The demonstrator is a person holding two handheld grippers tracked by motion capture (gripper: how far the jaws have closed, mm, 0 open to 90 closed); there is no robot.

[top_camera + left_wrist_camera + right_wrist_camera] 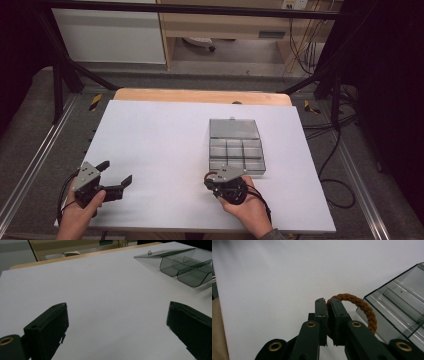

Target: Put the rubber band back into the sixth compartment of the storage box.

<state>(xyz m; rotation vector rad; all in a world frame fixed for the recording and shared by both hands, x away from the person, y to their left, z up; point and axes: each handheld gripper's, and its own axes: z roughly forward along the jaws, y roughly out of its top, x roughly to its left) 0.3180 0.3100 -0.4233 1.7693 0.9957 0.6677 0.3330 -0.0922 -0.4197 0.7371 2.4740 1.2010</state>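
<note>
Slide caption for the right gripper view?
Right claw shut on a brown braided ring beside a clear divided box.

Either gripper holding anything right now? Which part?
Right gripper is shut on a brown braided hair tie, pinching one side of the loop. Left gripper is open, holding nothing.
</note>
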